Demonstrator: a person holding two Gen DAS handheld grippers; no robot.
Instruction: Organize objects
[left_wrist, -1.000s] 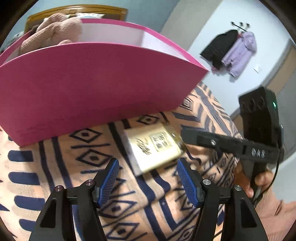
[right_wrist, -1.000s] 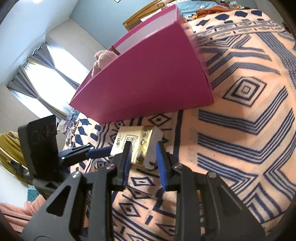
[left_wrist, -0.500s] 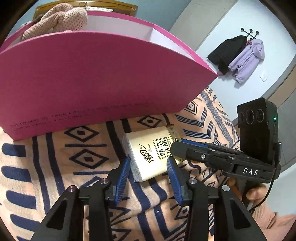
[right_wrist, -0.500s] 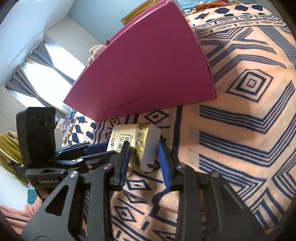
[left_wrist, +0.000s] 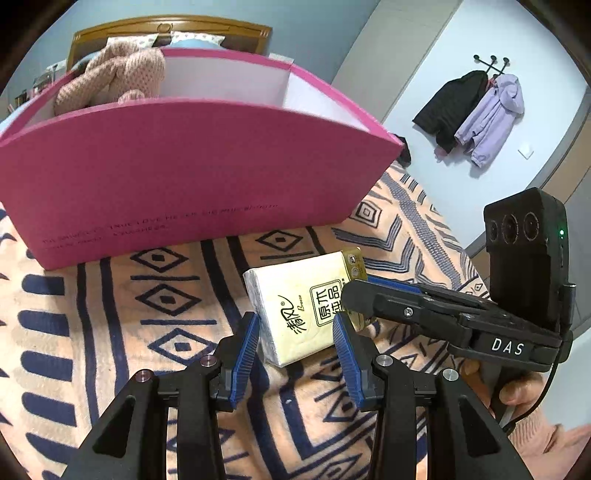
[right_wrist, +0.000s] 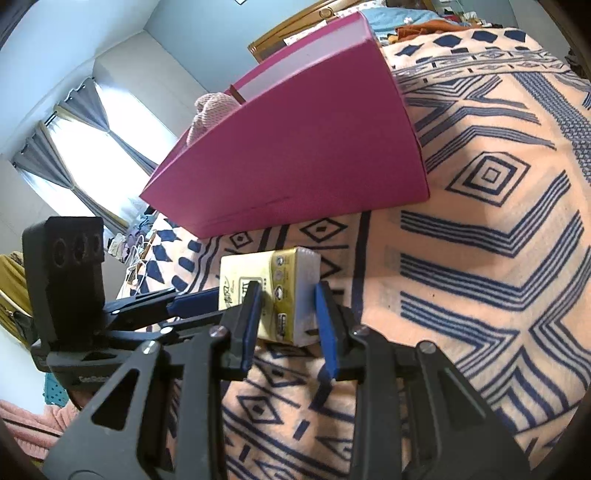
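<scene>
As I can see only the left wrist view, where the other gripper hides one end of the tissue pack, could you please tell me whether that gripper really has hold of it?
Observer: Yes. In the right wrist view, the right gripper is clamped across the short end of the tissue pack.
Operator: Thank you. Is anything lying on the blanket on that gripper's far side?
Observer: No. As far as that view reaches, the blanket to the right of the pink box shows only its blue pattern.
</scene>
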